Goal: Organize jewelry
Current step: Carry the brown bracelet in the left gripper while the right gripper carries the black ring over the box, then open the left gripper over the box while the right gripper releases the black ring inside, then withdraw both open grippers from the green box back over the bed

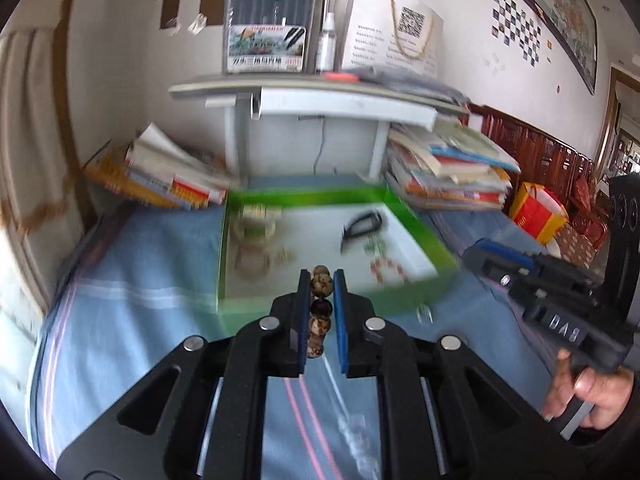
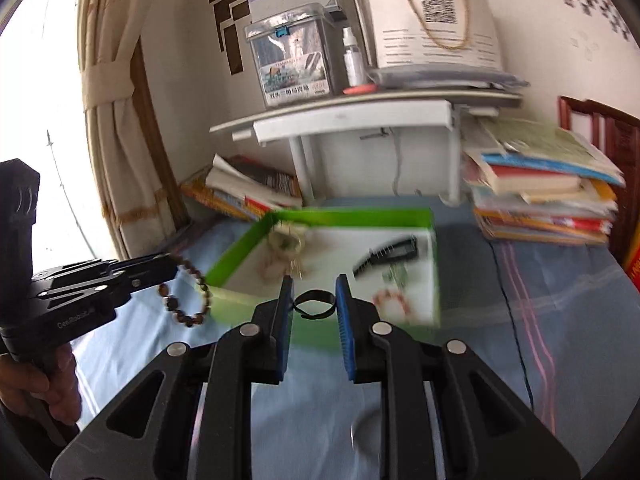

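A green-walled tray (image 1: pixel 424 232) (image 2: pixel 236 256) with a white floor sits on the blue cloth and holds several bracelets, a black hair clip (image 1: pixel 362 226) (image 2: pixel 386 256) and a red-and-white bracelet (image 1: pixel 386 270) (image 2: pixel 394 298). My left gripper (image 1: pixel 322 278) (image 2: pixel 172 266) is shut on a brown bead bracelet (image 1: pixel 321 280) (image 2: pixel 188 300), held above the cloth just before the tray's near wall. My right gripper (image 2: pixel 314 286) is shut on a thin black ring-shaped band (image 2: pixel 314 304), held over the tray's near edge. Its body (image 1: pixel 552 300) shows at the right in the left wrist view.
Stacks of books (image 1: pixel 448 168) (image 2: pixel 544 184) flank the tray at left and right. A grey shelf (image 1: pixel 304 96) behind it carries a clear marker box (image 1: pixel 268 24), a spray bottle (image 1: pixel 326 42) and a white paper bag (image 1: pixel 394 30). A curtain (image 2: pixel 116 92) hangs at left.
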{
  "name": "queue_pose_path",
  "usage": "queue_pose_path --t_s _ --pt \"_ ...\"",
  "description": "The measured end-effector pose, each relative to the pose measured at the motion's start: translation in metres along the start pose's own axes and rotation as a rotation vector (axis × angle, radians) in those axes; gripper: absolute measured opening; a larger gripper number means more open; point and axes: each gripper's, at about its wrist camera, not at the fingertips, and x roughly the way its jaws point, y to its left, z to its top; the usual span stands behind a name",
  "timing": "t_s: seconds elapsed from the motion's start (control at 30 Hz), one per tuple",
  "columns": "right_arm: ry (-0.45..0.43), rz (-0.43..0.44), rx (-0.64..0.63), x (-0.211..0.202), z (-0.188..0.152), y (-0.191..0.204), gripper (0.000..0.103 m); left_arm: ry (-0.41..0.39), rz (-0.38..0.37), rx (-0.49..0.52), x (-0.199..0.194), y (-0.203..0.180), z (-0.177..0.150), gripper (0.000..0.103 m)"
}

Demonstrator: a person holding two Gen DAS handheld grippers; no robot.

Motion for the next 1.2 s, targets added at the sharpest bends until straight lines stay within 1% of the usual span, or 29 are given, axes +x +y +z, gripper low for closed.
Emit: queue_pose_path --t_s 0.07,0.1,0.13,0.17,0.2,0.27,0.3,0.33,0.37,0.4,0.43,0.47,0.5,0.57,0.67,0.73,0.83,0.93,1.03,1.2 --pt "0.014 0.013 0.002 0.02 0.012 -0.002 0.021 0.02 0.004 -0.002 0.028 0.005 0.022 0.012" --pt "0.024 0.027 0.006 0.031 0.016 -0.004 0.021 0.028 0.01 -0.004 0.039 0.007 0.028 0.016" --pt "0.041 0.034 0.013 0.044 0.02 -0.006 0.026 0.037 0.015 -0.005 0.048 0.009 0.032 0.023" --pt "0.054 0.042 0.013 0.053 0.023 -0.007 0.033 0.052 0.034 -0.007 0.061 0.013 0.037 0.052" --pt "0.061 0.046 0.018 0.059 0.024 -0.009 0.042 0.041 0.056 -0.016 0.066 0.016 0.04 0.069" --pt "0.034 0.038 0.072 0.052 0.028 -0.019 0.042 -0.034 0.085 -0.06 0.054 0.026 0.042 0.07" --pt "0.011 0.057 0.088 0.042 0.03 -0.022 0.042 -0.065 0.08 -0.079 0.042 0.03 0.041 0.072" --pt "-0.036 0.056 0.095 0.023 0.031 -0.025 0.044 -0.101 0.073 -0.097 0.026 0.034 0.039 0.073" --pt "-0.091 0.039 0.095 0.002 0.031 -0.028 0.046 -0.139 0.075 -0.113 0.01 0.037 0.035 0.077" --pt "-0.129 0.029 0.097 -0.012 0.032 -0.03 0.055 -0.174 0.078 -0.122 -0.004 0.04 0.031 0.082" --pt "-0.178 0.014 0.102 -0.033 0.03 -0.033 0.06 -0.207 0.082 -0.13 -0.019 0.041 0.025 0.083" --pt "-0.203 0.004 0.102 -0.046 0.028 -0.034 0.06 -0.223 0.086 -0.132 -0.03 0.041 0.02 0.083" --pt "-0.218 -0.005 0.1 -0.058 0.025 -0.035 0.06 -0.233 0.092 -0.129 -0.039 0.039 0.013 0.085" --pt "-0.221 -0.033 0.083 -0.076 0.014 -0.034 0.061 -0.228 0.106 -0.109 -0.053 0.033 -0.005 0.087" --pt "-0.188 -0.061 0.057 -0.092 -0.009 -0.027 0.064 -0.182 0.135 -0.071 -0.061 0.021 -0.035 0.088" --pt "-0.156 -0.073 0.045 -0.096 -0.025 -0.022 0.064 -0.143 0.137 -0.062 -0.062 0.014 -0.055 0.089" --pt "-0.103 -0.076 0.074 -0.1 -0.054 -0.024 0.065 -0.078 0.11 -0.095 -0.063 0.007 -0.086 0.088" --pt "-0.061 -0.08 0.105 -0.105 -0.076 -0.026 0.065 -0.037 0.099 -0.1 -0.063 -0.001 -0.108 0.088" --pt "-0.05 -0.084 0.116 -0.117 -0.093 -0.025 0.065 -0.014 0.089 -0.093 -0.067 -0.01 -0.123 0.088" --pt "-0.061 -0.088 0.111 -0.138 -0.109 -0.021 0.065 -0.008 0.084 -0.073 -0.08 -0.025 -0.138 0.089"
